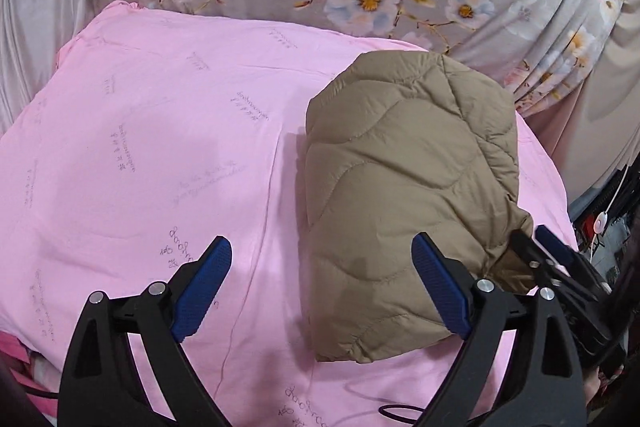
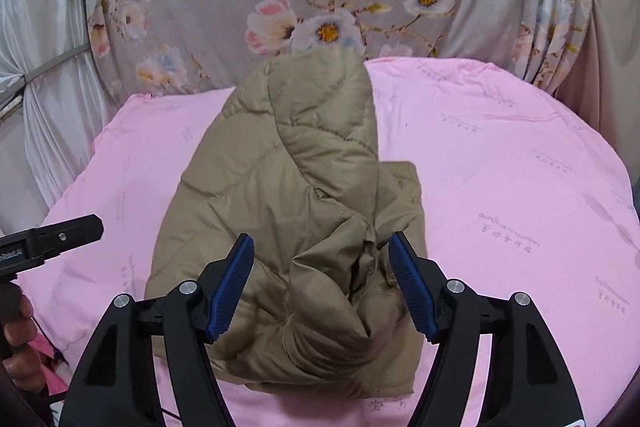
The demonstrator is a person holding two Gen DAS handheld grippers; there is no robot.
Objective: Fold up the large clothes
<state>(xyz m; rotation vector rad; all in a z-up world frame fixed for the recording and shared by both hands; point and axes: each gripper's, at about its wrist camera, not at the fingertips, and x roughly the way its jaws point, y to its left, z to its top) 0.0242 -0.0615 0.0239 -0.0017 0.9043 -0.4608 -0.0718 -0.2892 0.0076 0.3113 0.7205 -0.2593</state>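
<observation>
One jacket (image 2: pixel 288 211), tan quilted, lies folded into a compact bundle on the pink sheet (image 2: pixel 500 167), long axis running away from the grippers. Right gripper (image 2: pixel 320 287) is nearer: jaws wide open straddling the bundle's bunched near end, clamping nothing. Left gripper (image 1: pixel 320 291) is also wide open and empty, its right finger at the jacket's left edge.
</observation>
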